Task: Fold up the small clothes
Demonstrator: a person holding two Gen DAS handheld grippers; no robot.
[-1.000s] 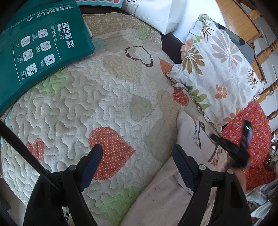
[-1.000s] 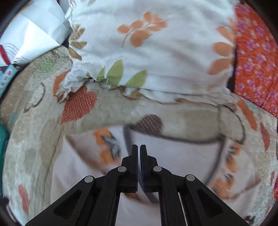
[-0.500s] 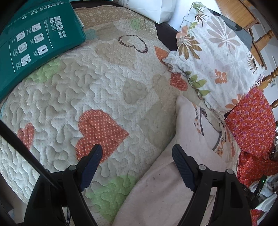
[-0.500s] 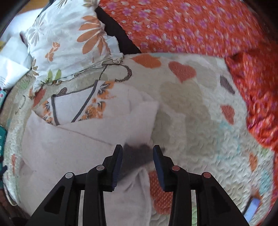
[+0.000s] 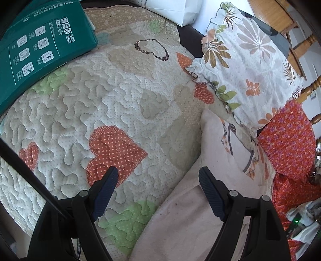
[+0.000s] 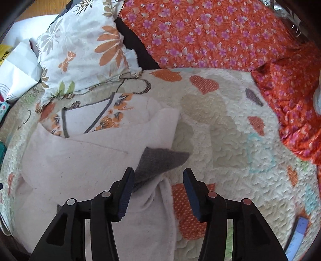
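Observation:
A small pale pink garment (image 6: 84, 160) lies partly folded on the quilted heart-pattern bed cover (image 6: 230, 140), with a flowered inner side (image 6: 104, 116) and a grey cuff (image 6: 160, 160) showing. It also shows in the left wrist view (image 5: 200, 220) at the lower right. My right gripper (image 6: 158, 186) is open and empty just above the grey cuff. My left gripper (image 5: 156, 186) is open and empty over the cover at the garment's left edge.
A leaf-print pillow (image 5: 246, 66) and orange flowered fabric (image 6: 220, 34) lie behind the garment. A green package (image 5: 40, 54) and a white bag (image 5: 176, 10) sit at the far left. A blue-edged object (image 6: 299, 237) lies at the lower right.
My right gripper has let go of the garment, opened, and pulled back from the pillow to the grey cuff. The left gripper stayed open and shifted only slightly.

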